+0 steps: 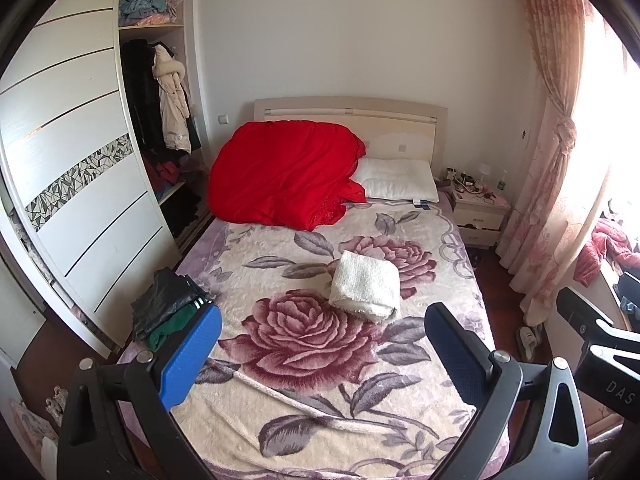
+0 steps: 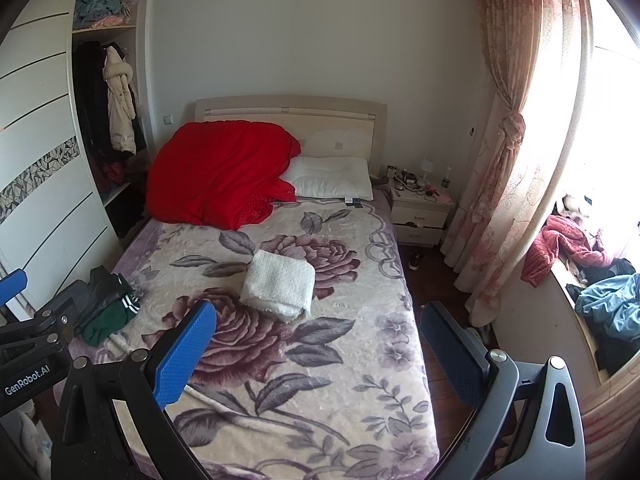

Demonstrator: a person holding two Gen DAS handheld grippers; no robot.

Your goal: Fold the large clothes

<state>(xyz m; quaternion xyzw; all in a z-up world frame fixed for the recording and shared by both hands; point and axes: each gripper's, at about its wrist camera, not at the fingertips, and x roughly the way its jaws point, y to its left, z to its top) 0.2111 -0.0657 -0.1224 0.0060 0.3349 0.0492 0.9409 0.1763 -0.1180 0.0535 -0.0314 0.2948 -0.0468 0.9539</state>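
A folded white fluffy garment (image 1: 366, 290) lies in the middle of the bed (image 1: 304, 360); it also shows in the right wrist view (image 2: 279, 289). A pile of dark and green clothes (image 1: 168, 308) sits at the bed's left edge, also seen from the right wrist (image 2: 108, 306). My left gripper (image 1: 320, 356) is open and empty, held above the bed's foot. My right gripper (image 2: 318, 350) is open and empty, held above the bed's right foot corner. Part of the right gripper (image 1: 600, 344) shows in the left wrist view.
A red quilt (image 1: 284, 174) and a white pillow (image 1: 400, 180) lie at the headboard. An open wardrobe (image 1: 156, 100) stands left. A nightstand (image 1: 478, 210), a curtain (image 1: 556, 160) and a window ledge with clothes (image 2: 600, 300) are on the right.
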